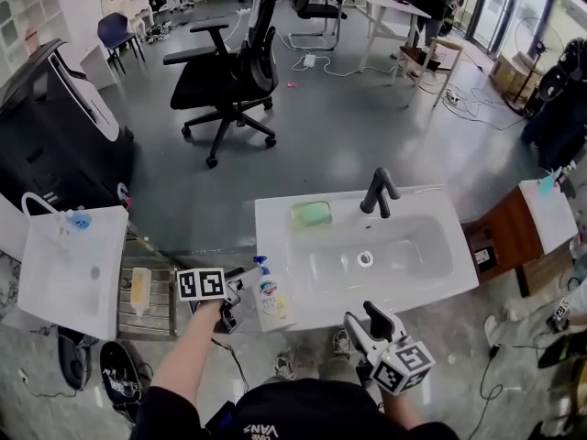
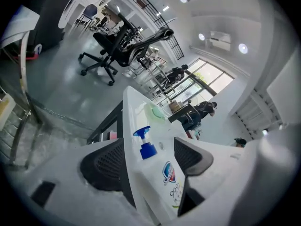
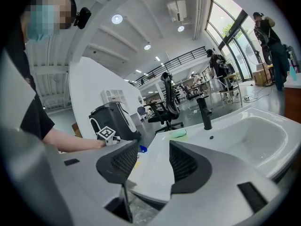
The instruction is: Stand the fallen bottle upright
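The white bottle [image 1: 271, 299] with a blue pump top lies on its side at the front left corner of the white sink counter [image 1: 422, 211], pump pointing toward the back. My left gripper [image 1: 240, 301] is at that corner, right beside the bottle, jaws open. In the left gripper view the bottle [image 2: 171, 173] lies between the spread jaws of the left gripper [image 2: 148, 145], and the pads stand clear of it. My right gripper [image 1: 362, 317] hovers open and empty at the counter's front edge, right of the bottle. In the right gripper view the right gripper [image 3: 153, 147] frames the counter corner.
A black faucet [image 1: 379, 191] stands behind the basin [image 1: 367, 259], and a green sponge [image 1: 312, 214] lies at the back left of the counter. A second white sink [image 1: 64, 264] is to the left. An office chair [image 1: 229, 71] stands beyond, a wooden cabinet [image 1: 504, 236] at the right.
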